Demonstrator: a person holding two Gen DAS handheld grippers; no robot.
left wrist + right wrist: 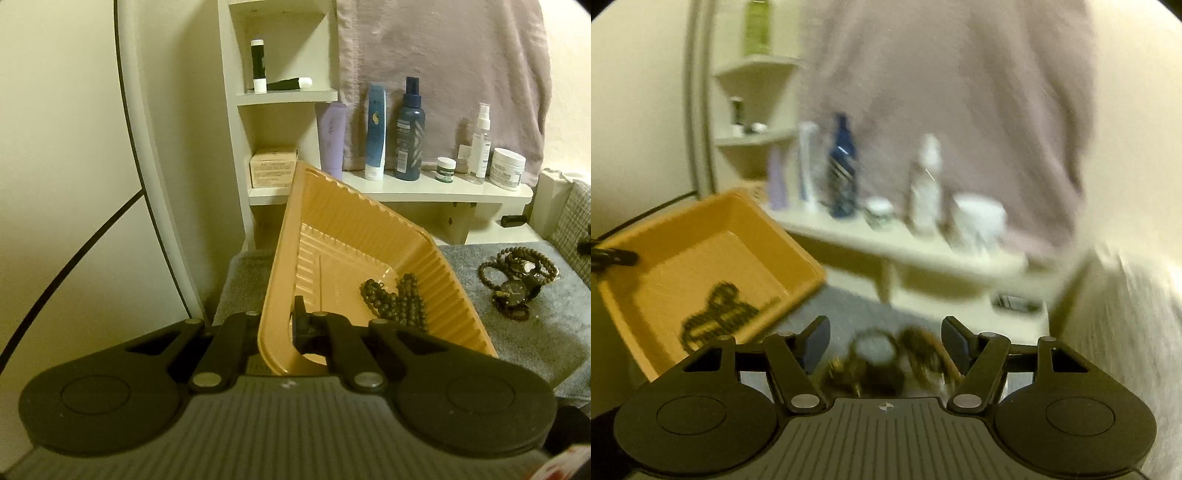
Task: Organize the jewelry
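My left gripper (282, 325) is shut on the rim of an orange plastic tray (332, 221) and holds it tilted up off the grey cloth. Dark bead strands (395, 299) lie in the tray's low corner. A pile of bead bracelets and a black watch (517, 280) lies on the cloth to the right of the tray. In the blurred right wrist view, my right gripper (884, 339) is open just above that pile (886, 358). The tray (701, 229) shows at the left there, with the beads (716, 314) inside.
A white shelf (443, 190) behind holds several bottles, tubes and jars. A taller shelf unit (280, 96) stands to its left with tubes and a box. A mauve cloth (443, 74) hangs behind. A black cable (74, 258) runs along the left wall.
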